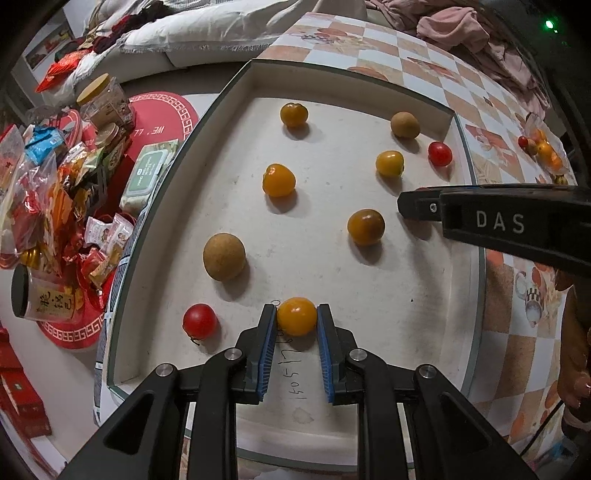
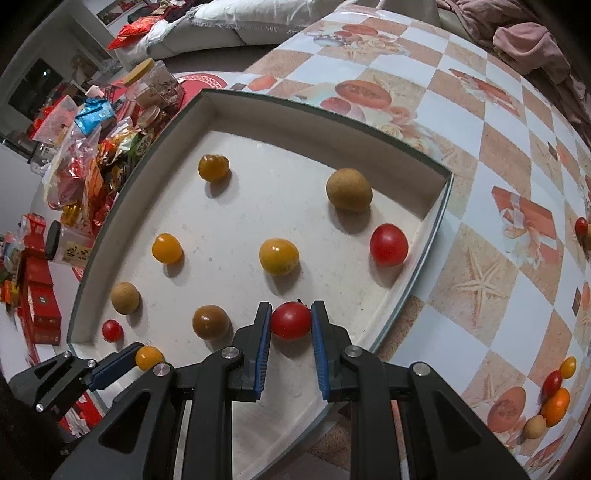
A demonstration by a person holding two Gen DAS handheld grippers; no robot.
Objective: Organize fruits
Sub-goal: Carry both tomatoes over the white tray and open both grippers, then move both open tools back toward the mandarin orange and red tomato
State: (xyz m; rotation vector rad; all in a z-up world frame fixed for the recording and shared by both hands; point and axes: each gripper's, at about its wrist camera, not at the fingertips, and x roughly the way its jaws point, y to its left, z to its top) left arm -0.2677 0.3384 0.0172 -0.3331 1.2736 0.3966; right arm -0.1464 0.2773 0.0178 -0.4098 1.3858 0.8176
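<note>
A white shallow tray [image 1: 369,369] [image 2: 236,206] holds several small round fruits in rows: yellow and red tomatoes and brown longans. My left gripper [image 1: 296,317] is shut on a yellow tomato [image 1: 296,316] at the tray's near edge; it also shows in the right wrist view [image 2: 148,357]. My right gripper [image 2: 291,319] is shut on a red tomato [image 2: 291,320] over the tray's near right part. In the left wrist view the right gripper [image 1: 402,205] comes in side-on from the right and its tomato is hidden.
A small pile of loose fruits [image 2: 554,398] [image 1: 541,147] lies on the checked tablecloth [image 2: 480,184] right of the tray. Snack bags and jars [image 1: 55,192] crowd the floor to the left. Pink clothes [image 1: 461,26] lie at the table's far side.
</note>
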